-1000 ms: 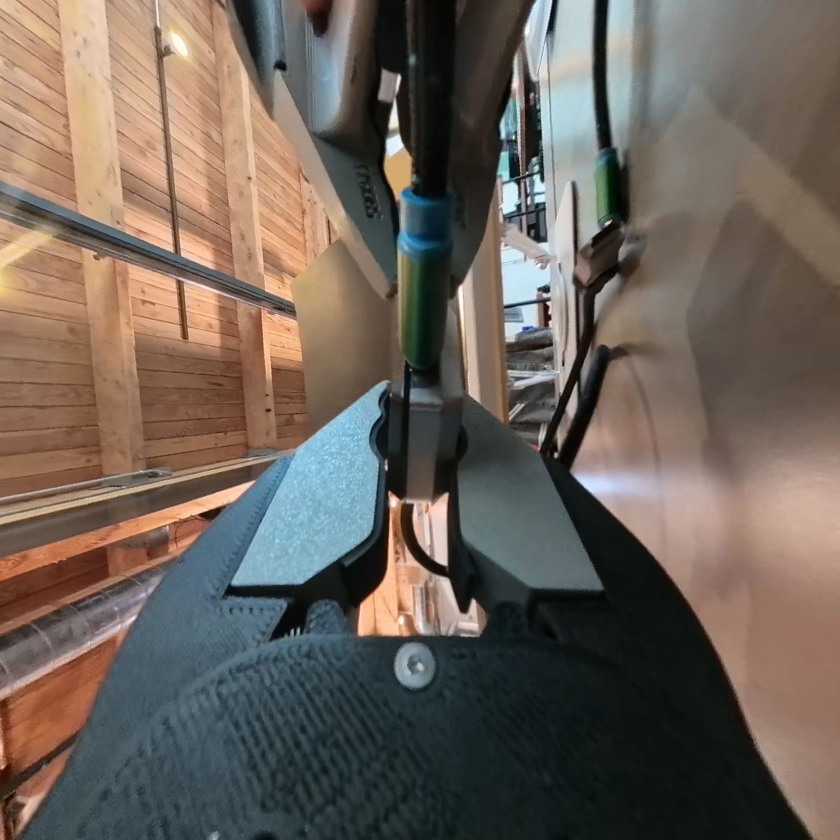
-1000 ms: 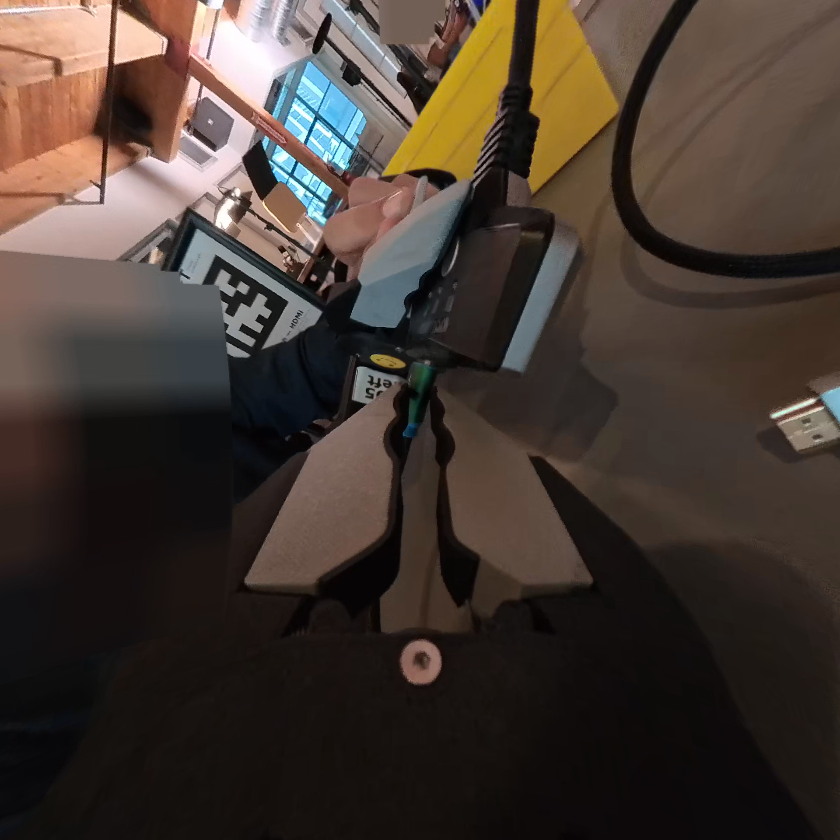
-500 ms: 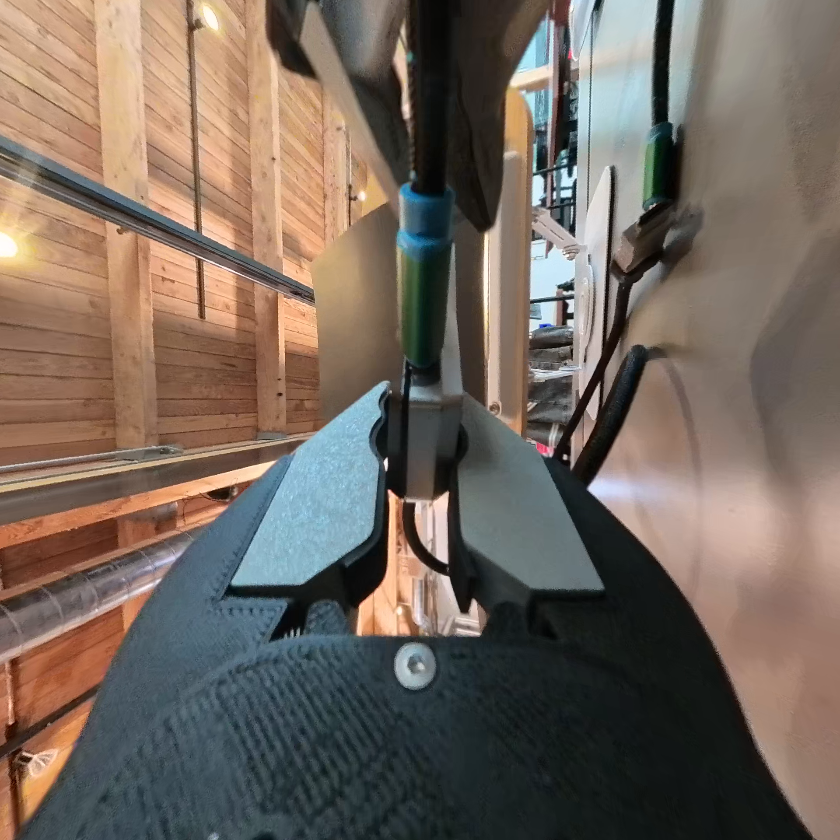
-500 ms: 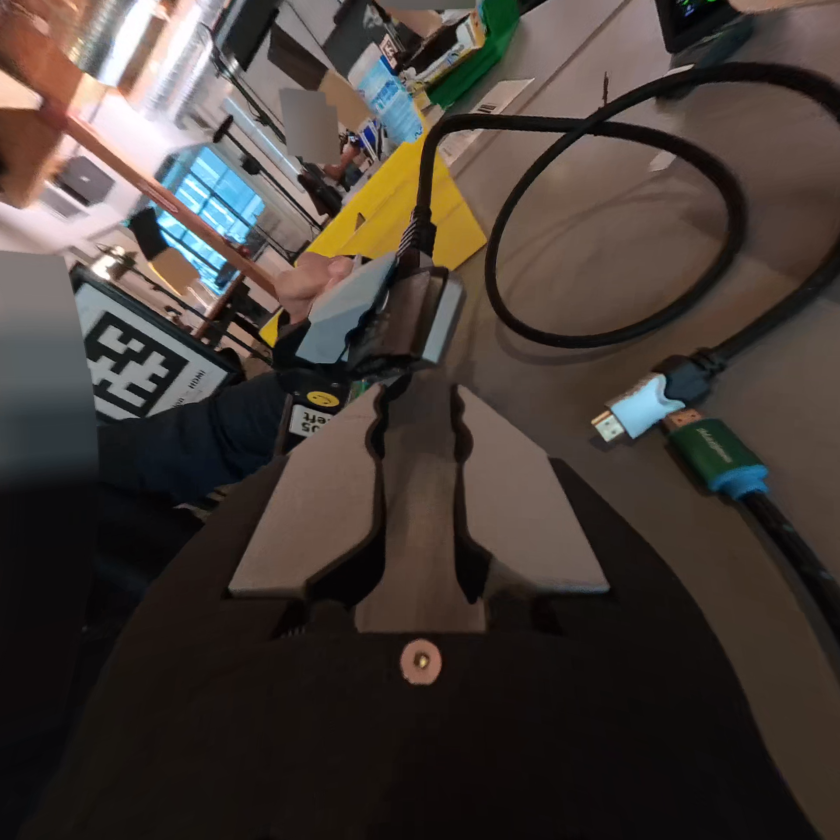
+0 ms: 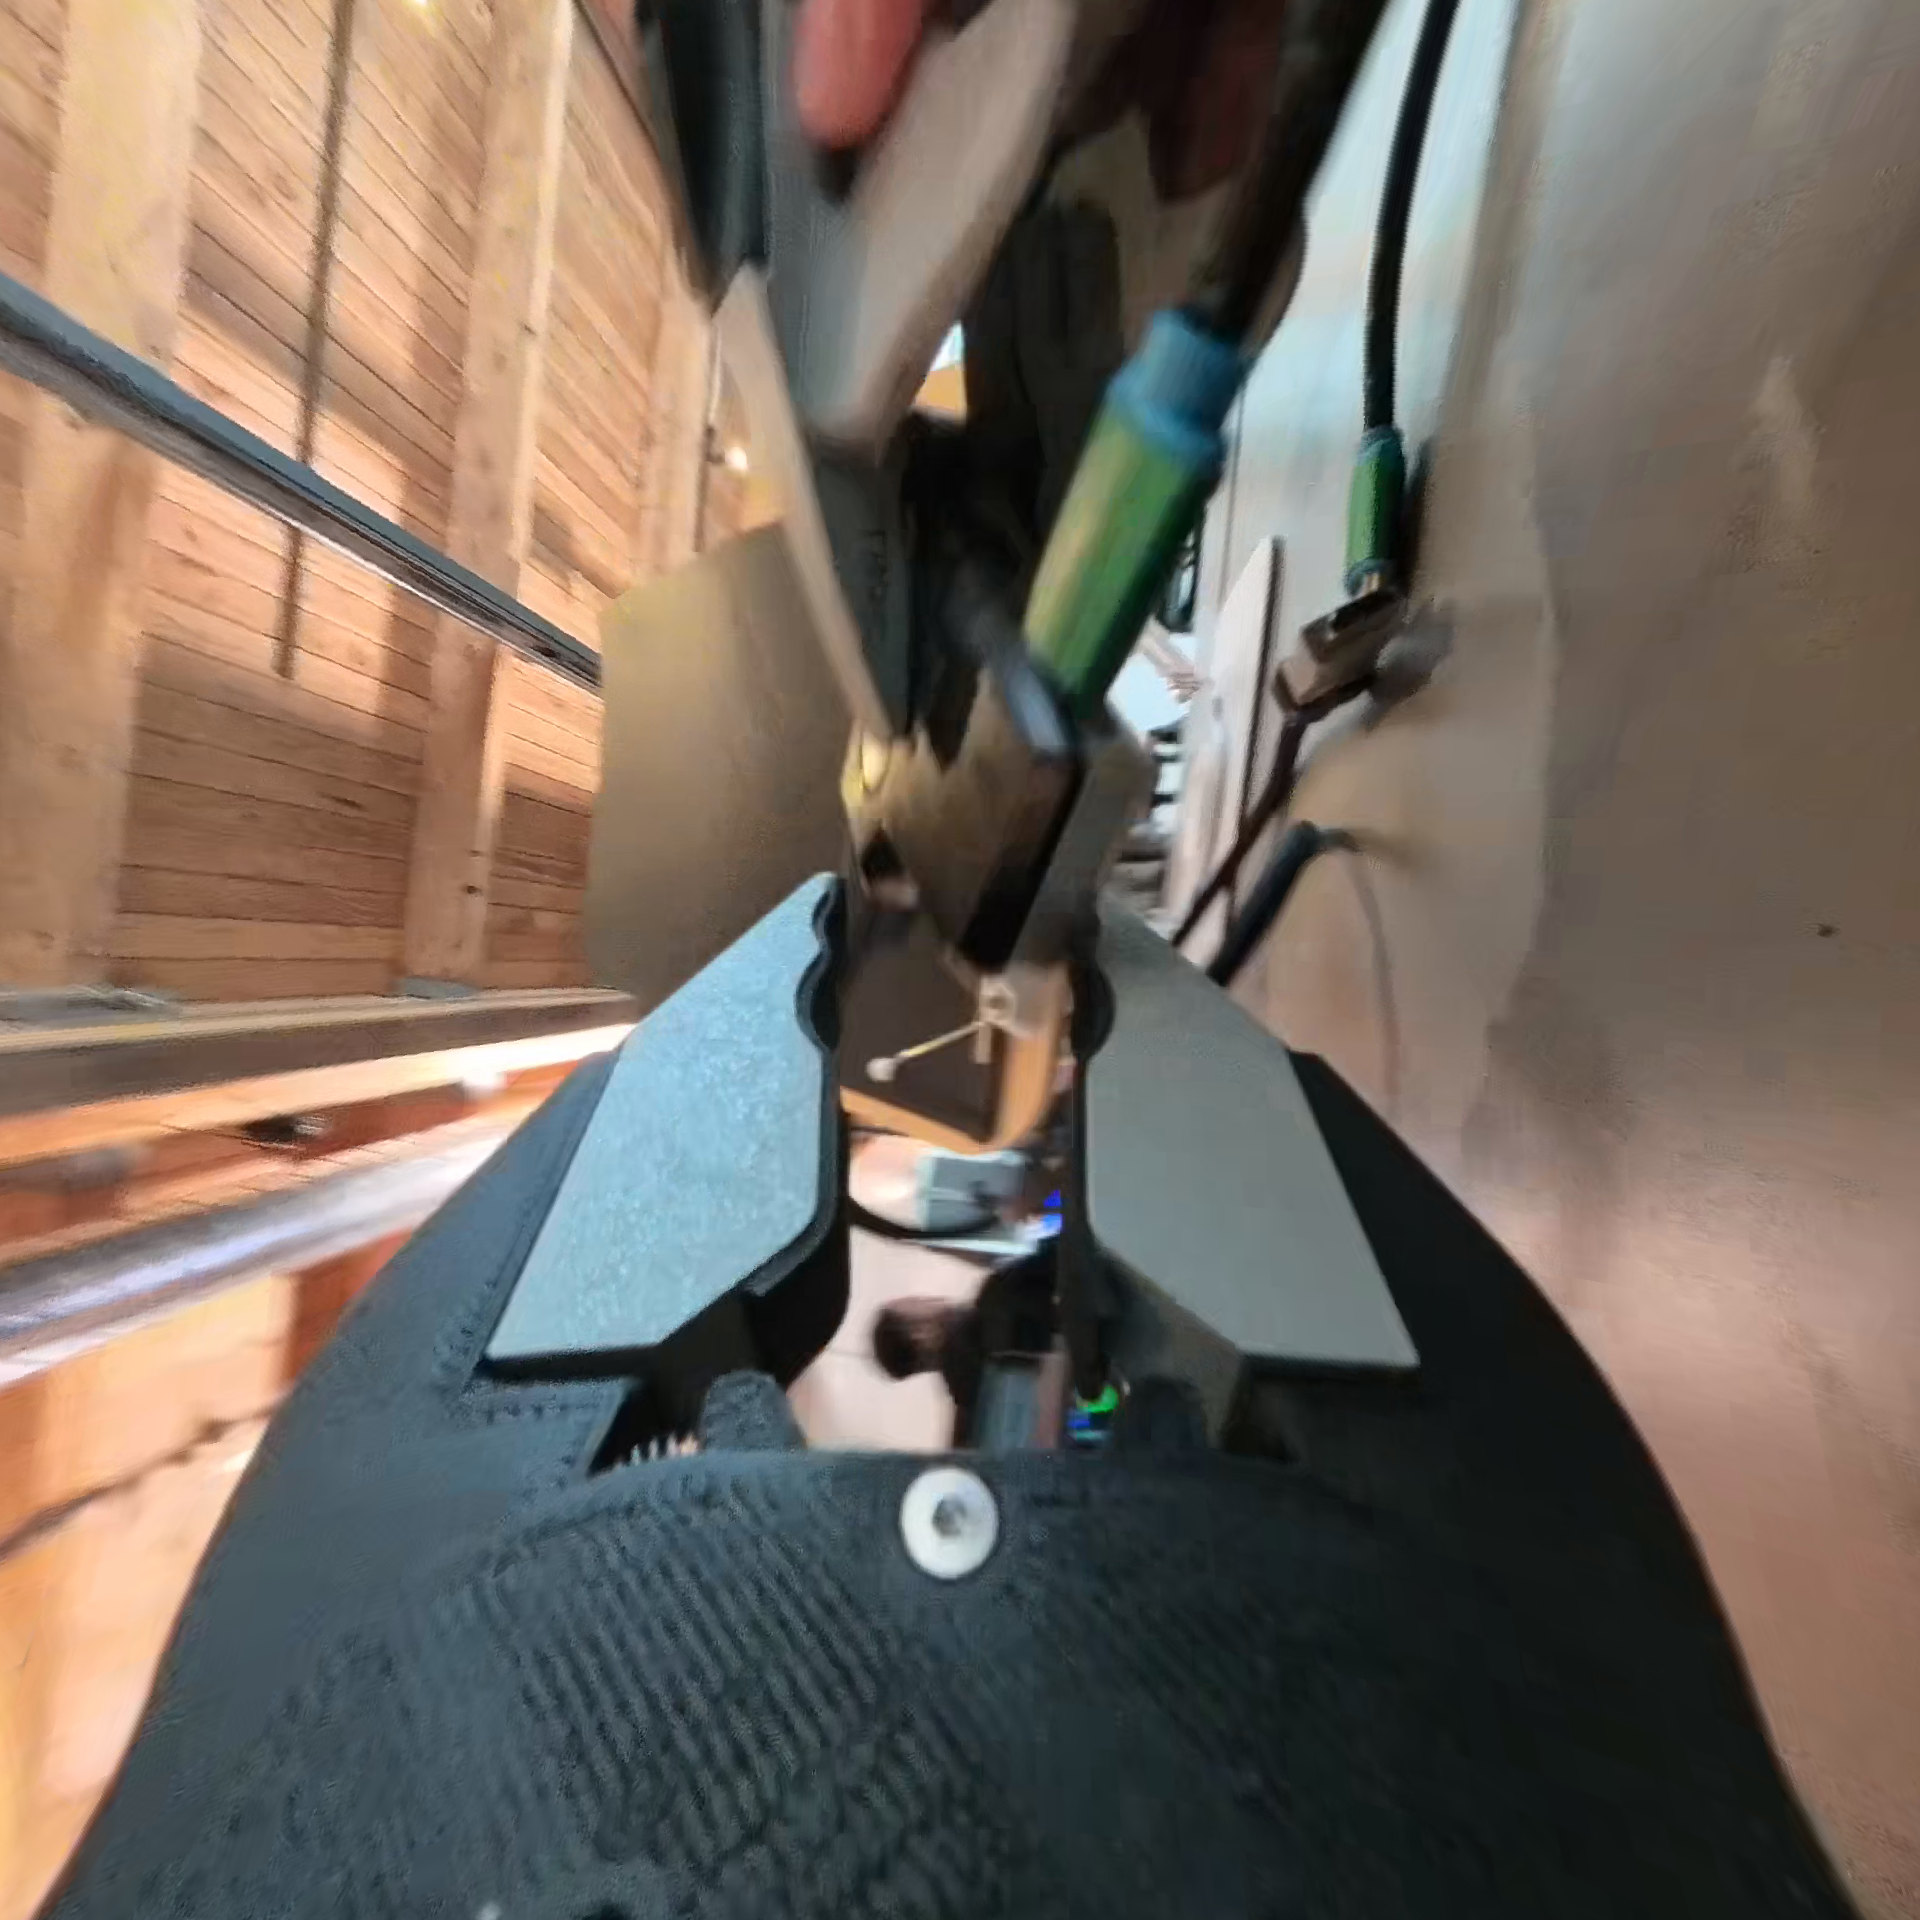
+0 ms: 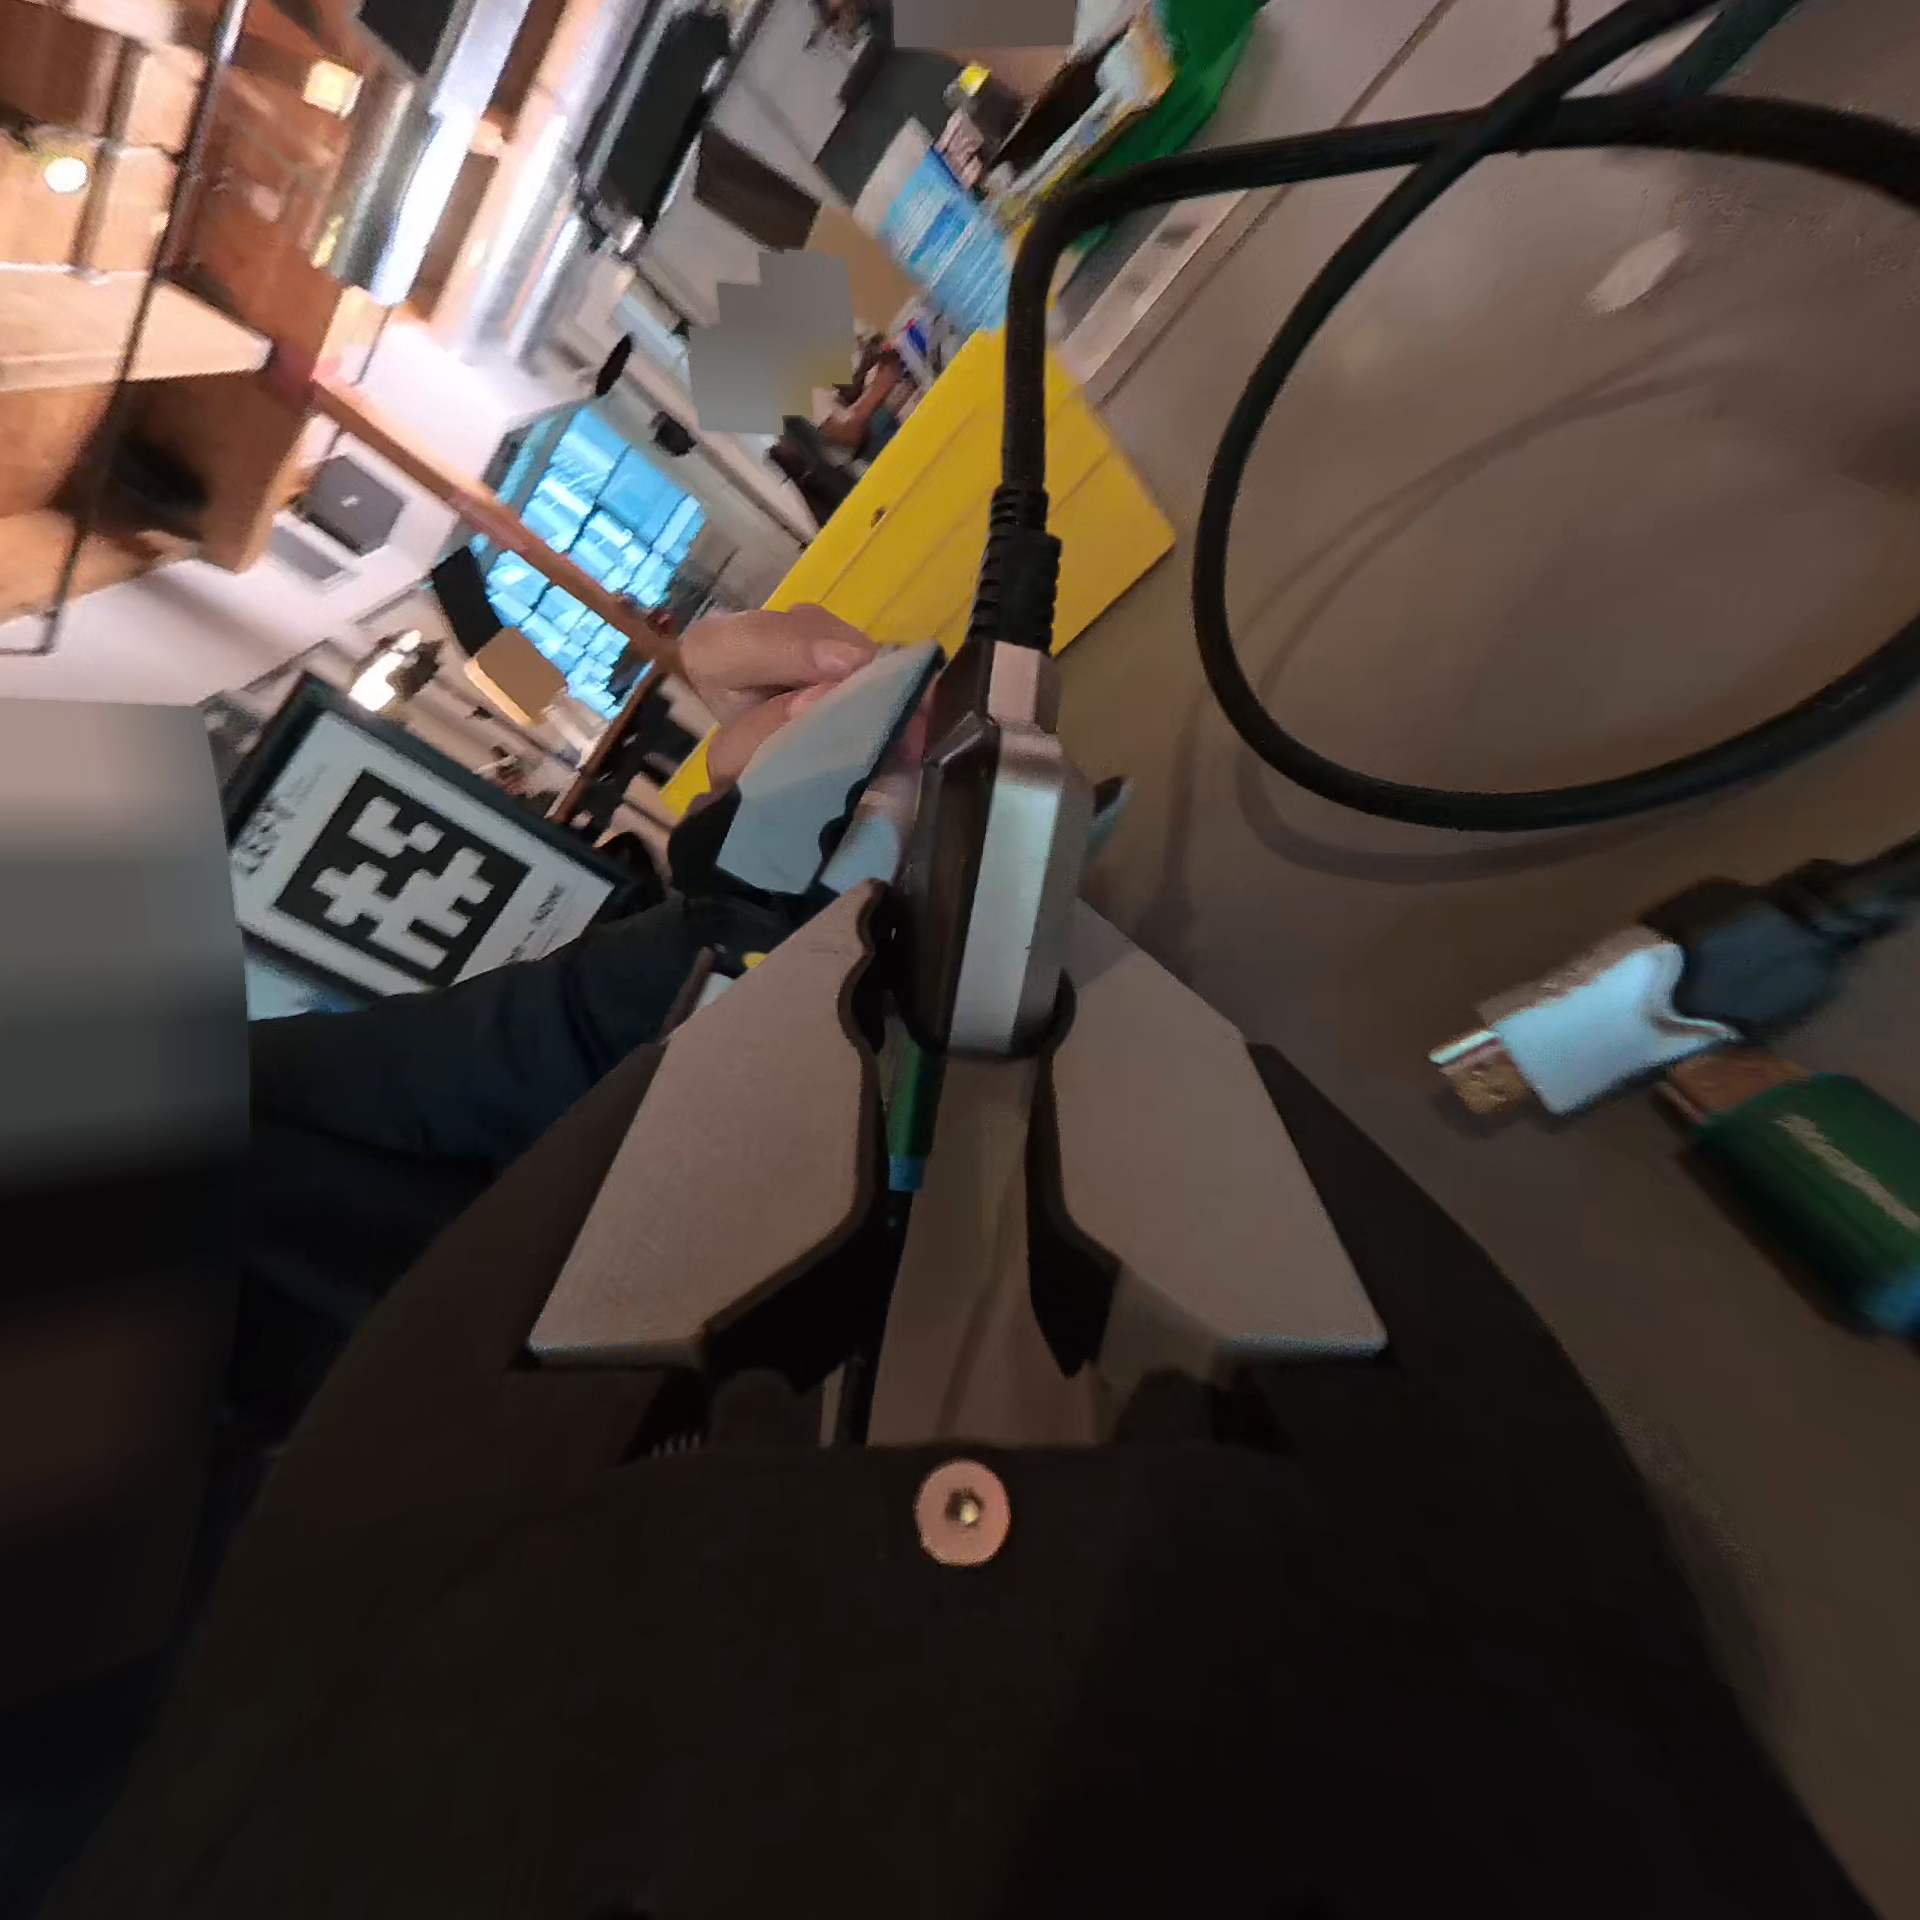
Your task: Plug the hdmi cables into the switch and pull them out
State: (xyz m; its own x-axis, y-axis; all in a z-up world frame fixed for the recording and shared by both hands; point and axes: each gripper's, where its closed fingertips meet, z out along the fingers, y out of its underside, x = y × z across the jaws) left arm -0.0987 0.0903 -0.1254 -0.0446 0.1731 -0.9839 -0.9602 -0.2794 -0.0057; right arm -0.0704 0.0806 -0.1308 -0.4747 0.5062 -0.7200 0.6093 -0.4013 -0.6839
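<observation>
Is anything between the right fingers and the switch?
Nothing visible. The switch already sits between the tips of the right gripper fingers; a green plug in its near end lies in the gap behind.

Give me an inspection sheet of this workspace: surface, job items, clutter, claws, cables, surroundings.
Surface: grey tabletop.
Job's things: switch held between the claws, green plug in it; white plug and second green plug lie loose on the tabletop.
Clutter: yellow folder.
Grippers: right claw closed on the switch; left claw straddles its other end, grip unclear through blur.
Cables: black braided cable looped on the tabletop.
Surroundings: timber wall, marker board, a person's hand.
</observation>
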